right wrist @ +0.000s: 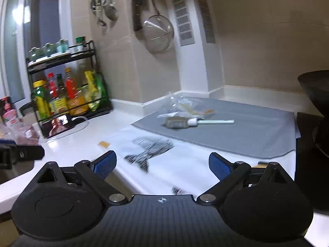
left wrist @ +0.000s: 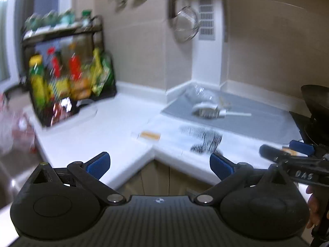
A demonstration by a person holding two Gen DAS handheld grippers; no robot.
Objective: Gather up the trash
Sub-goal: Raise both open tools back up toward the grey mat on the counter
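Several light scraps on grey mat (right wrist: 246, 135): crumpled clear wrapper (right wrist: 181, 103), flimsy, pinch anywhere; small capped bottle (right wrist: 177, 122), stiff, grip mid-body. Left hand-held gripper (left wrist: 160, 163) and right hand-held gripper (right wrist: 162, 164) spread, empty.

My two wrist views, each looking forward and slightly down over its own fingers, from off the white counter (left wrist: 115, 123) edge, facing the tiled corner, both sharing the condiment rack (right wrist: 67, 94), grey mat (right wrist: 236, 131), hanging strainer (left wrist: 186, 23)
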